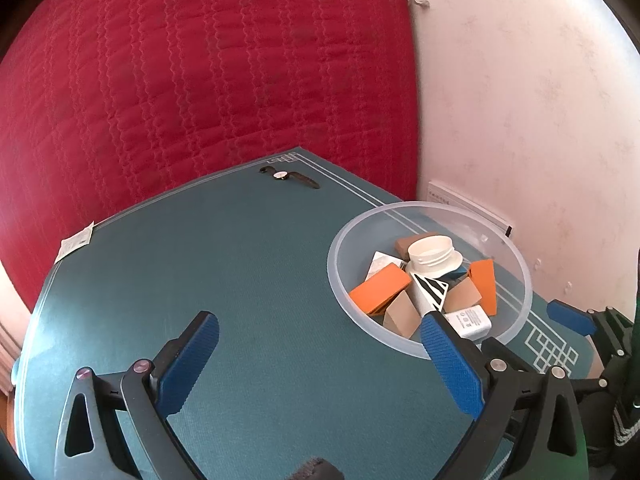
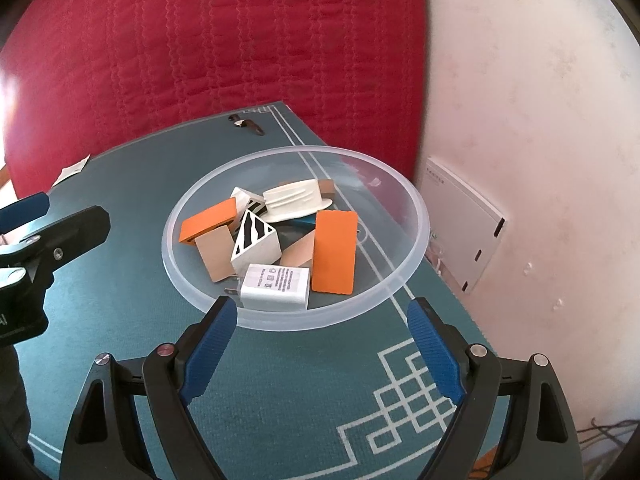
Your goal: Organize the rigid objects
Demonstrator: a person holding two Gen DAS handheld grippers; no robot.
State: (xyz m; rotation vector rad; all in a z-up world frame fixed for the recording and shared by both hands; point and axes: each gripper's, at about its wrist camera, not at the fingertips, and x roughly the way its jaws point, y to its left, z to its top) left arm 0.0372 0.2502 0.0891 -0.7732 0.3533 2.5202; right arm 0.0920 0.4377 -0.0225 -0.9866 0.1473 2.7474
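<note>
Red quilted fabric [image 1: 200, 80] behind teal table [image 1: 248, 280]; pale wall [image 2: 540, 140] right. Clear bowl [image 2: 416, 208] near right edge, watch [image 1: 286, 176] far corner. Left tool [image 1: 320, 344], right tool [image 2: 320, 344] both spread, empty.

A home bedroom is suggested by a red quilted mattress [image 1: 200, 80] stood against a worn pink wall [image 1: 520, 120] behind a green mat [image 1: 240, 280] where a wristwatch [image 1: 290, 176] is laid.

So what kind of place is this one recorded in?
Most likely a room in a home, perhaps a bedroom. A red quilted cover rises behind the teal mat, beside a worn pale wall, and a wristwatch lies on the mat near a clear bowl of small household items.
</note>
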